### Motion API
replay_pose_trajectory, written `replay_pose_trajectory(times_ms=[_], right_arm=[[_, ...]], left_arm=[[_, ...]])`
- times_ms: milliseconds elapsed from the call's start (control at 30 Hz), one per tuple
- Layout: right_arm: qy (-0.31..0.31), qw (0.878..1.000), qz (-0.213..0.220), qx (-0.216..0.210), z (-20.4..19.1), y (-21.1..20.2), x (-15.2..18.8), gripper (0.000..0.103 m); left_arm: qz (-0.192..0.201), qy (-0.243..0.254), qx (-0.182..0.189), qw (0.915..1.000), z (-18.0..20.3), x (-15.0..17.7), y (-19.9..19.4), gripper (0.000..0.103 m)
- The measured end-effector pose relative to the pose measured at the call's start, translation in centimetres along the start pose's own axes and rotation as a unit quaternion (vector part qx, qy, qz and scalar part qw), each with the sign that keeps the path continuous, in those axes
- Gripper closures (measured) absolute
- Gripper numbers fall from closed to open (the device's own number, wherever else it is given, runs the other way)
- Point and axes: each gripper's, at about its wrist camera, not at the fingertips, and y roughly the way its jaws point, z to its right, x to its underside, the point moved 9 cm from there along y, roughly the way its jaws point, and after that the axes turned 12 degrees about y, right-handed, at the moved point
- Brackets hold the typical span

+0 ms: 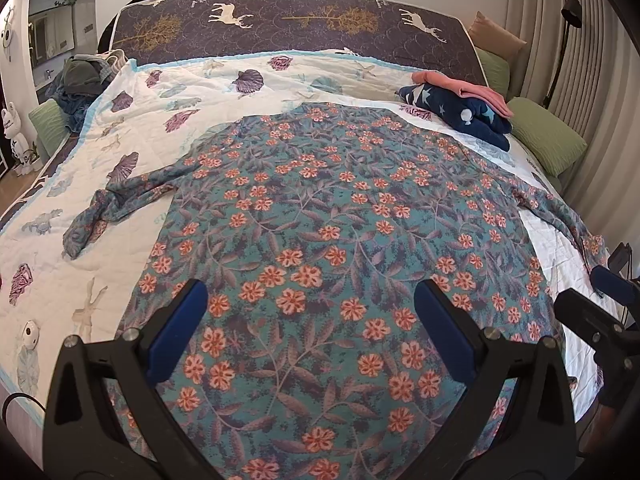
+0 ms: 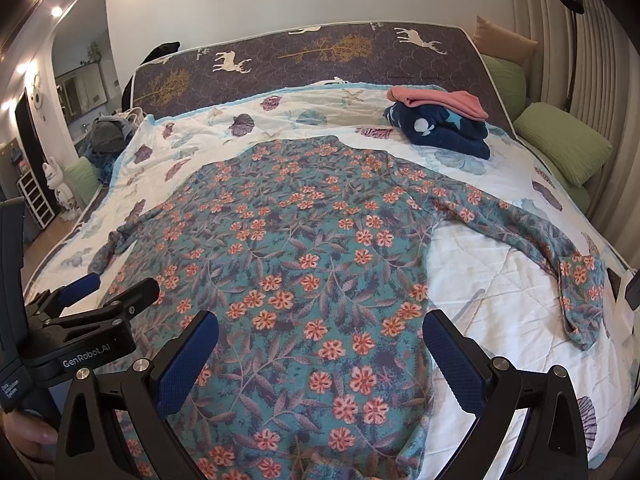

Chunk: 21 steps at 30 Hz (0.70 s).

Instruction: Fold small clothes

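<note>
Garment: floral long-sleeved top (image 1: 320, 220), teal with orange flowers, spread flat across the middle of the bed, hem at the near edge, neck toward the far side.
Left sleeve (image 1: 108, 212): stretched out to the left, its end twisted and bunched.
Right sleeve (image 2: 560, 256): stretched out to the right, bent down toward the near edge at the cuff.
Bed cover: white quilt (image 1: 132, 128) printed with shells and starfish, under the top.
Left gripper (image 1: 312, 308): above the near hem, left of centre; jaws wide apart, nothing between them.
Right gripper (image 2: 320, 340): above the near hem, toward the top's right side; jaws wide apart, nothing between them.
Folded stack: navy star-print garment (image 2: 440, 132) with a pink garment (image 2: 440, 102) on top, far right of the bed, clear of the floral top.
Unfolded pile: dark clothes (image 1: 82, 80) heaped at the far left corner.
Headboard end: upright mattress (image 1: 300, 28) with deer and tree print.
Pillows: green cushion (image 2: 564, 140) at the right side.
Person: part of a hand (image 2: 24, 436) visible at the left gripper's handle.
</note>
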Motion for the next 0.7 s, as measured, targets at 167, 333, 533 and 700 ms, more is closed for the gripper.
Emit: replay_pose_trajectory(times_ms=[167,333,533,700], right_arm=[[-0.003,1.0,-0.003,0.001,-0.2,0.0,0.0,0.0],[-0.005,1.0,-0.005,0.002,-0.4,0.1,0.0,0.0],[-0.013,1.0,-0.008,0.002,-1.0,0.5,0.0,0.0],[-0.017,1.0,-0.009,0.002,-1.2,0.9,-0.2,0.0]], left_arm=[[-0.002,-0.005,-0.001,1.0,-0.4,0.1,0.0,0.0],[-0.004,-0.008,-0.004,1.0,-1.2,0.1,0.1,0.0],[-0.007,-0.018,-0.008,0.9998,-2.2,0.0,0.4,0.0],[-0.011,-0.023,-0.01,0.9996,-2.8,0.1,0.8,0.0]])
